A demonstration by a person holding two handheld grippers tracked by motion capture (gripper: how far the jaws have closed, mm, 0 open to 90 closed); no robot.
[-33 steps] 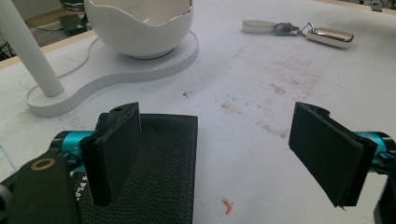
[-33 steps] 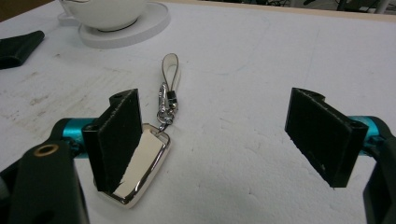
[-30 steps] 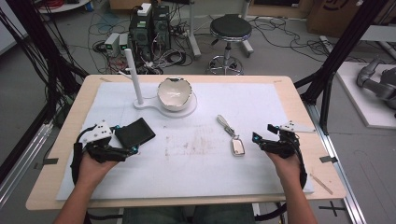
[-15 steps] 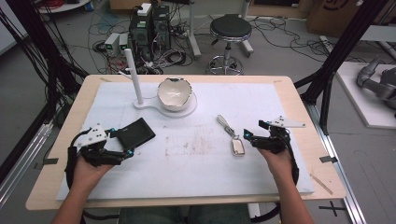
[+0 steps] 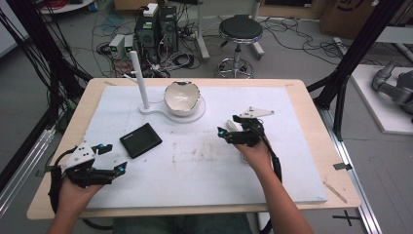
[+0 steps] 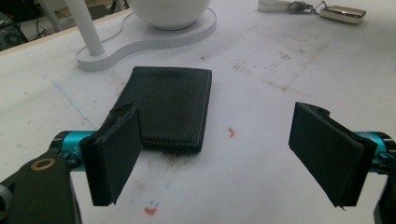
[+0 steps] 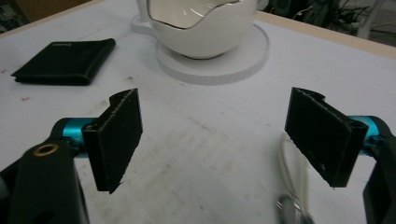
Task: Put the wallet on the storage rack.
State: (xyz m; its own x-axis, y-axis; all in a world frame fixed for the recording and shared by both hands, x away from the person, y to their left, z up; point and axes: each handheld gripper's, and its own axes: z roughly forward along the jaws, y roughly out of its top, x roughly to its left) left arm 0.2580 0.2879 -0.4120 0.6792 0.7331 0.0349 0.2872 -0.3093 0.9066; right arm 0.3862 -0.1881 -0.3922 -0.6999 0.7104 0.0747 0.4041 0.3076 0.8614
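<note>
Right gripper (image 5: pixel 225 135) sits center-right of the high view, jaws spread wide, nothing pinched. Key fob w/ its keyring (image 7: pixel 293 196) lies right under it: in the right gripper view a pale strap and metal ring show at lower right, just inside the right-hand jaw, blurred, so exact shape is hard to call. Long axis seems to run roughly along the gripper's line of sight, not across the jaws. That's the relation that matters: the thing is off to one jaw's side, not centered in the gap, so my read is the gripper needs a small sideways shift before closing.

Left gripper (image 5: pixel 117 158) is at lower left of the high view, also spread open and empty. Black wallet (image 5: pixel 140 140) lies flat on the table (image 5: pixel 204 170) just up and right of it; in the left gripper view it sits ahead of the left-hand jaw, apart from it, long axis running away from the camera.

White bowl (image 5: pixel 182 97) on its stand is at upper center, well apart from both. Right hand is clearly nearer the keys; left nearer the wallet.
</note>
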